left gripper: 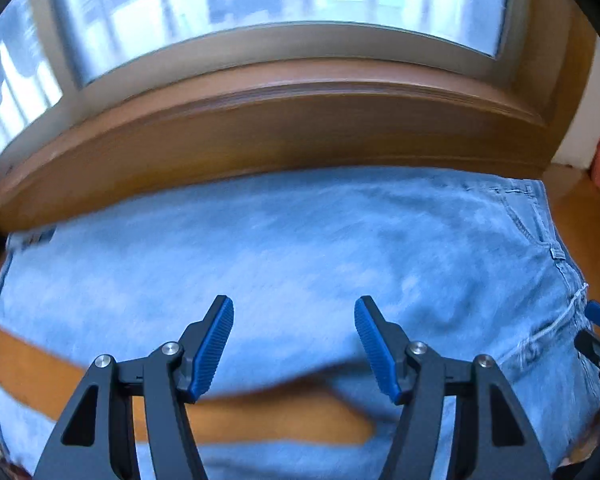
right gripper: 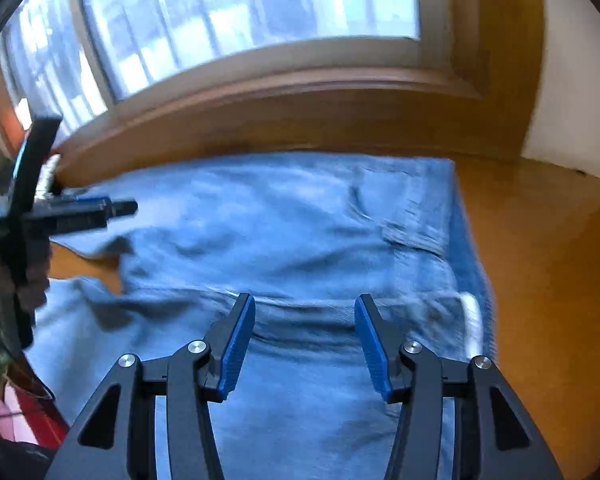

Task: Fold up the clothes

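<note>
- Jeans (left gripper: pixel 300 248): light blue denim, faded, lying flat and folded on the wooden counter (right gripper: pixel 540 280) below the window sill (left gripper: pixel 300 136).
- Left tool (left gripper: pixel 294 350): jaws apart, empty, above the denim.
- Right tool (right gripper: pixel 305 346): jaws apart, empty, over the waistband (right gripper: pixel 304 314).

The jeans (left gripper: pixel 300 248) are pale blue denim, soft, matt, with stitched seams at three o'clock. The floor (right gripper: pixel 540 280) is glossy orange-brown wood; the window sill (left gripper: pixel 284 136) is smoother brown wood. Both grippers carry ribbed blue pads (left gripper: pixel 214 350) on matt black plastic arms with shiny metal pins.
</note>
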`<state>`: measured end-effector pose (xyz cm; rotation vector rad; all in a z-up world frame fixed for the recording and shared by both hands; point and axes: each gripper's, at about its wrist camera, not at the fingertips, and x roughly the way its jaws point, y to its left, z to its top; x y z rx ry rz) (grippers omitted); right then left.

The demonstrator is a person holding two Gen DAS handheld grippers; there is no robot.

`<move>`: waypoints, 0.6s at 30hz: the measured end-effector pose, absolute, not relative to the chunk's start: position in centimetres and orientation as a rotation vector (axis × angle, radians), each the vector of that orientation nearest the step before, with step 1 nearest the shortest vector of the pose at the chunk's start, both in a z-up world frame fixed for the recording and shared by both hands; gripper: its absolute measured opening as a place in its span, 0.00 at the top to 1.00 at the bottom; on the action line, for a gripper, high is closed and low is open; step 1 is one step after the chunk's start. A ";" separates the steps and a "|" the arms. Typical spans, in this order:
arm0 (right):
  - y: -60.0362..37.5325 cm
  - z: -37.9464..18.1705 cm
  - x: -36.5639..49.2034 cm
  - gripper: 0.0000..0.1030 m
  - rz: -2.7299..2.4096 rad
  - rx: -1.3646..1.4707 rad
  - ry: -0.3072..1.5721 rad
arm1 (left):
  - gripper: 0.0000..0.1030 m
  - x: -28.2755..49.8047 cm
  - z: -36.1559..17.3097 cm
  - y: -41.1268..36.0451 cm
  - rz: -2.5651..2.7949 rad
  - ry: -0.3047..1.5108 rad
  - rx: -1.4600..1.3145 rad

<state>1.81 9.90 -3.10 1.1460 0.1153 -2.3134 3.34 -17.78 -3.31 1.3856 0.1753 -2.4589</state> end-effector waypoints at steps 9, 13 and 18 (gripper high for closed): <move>0.4 -3.4 6.3 0.42 -2.246 1.170 0.213 | 0.40 8.5 -4.8 -21.3 -2.421 0.143 1.402; -3.5 -4.1 9.4 0.41 -2.263 1.241 0.205 | 0.40 12.9 -4.4 -24.5 -2.432 0.157 1.406; -8.1 -4.6 12.3 0.40 -2.254 1.268 0.165 | 0.40 16.5 -5.1 -28.8 -2.402 0.163 1.413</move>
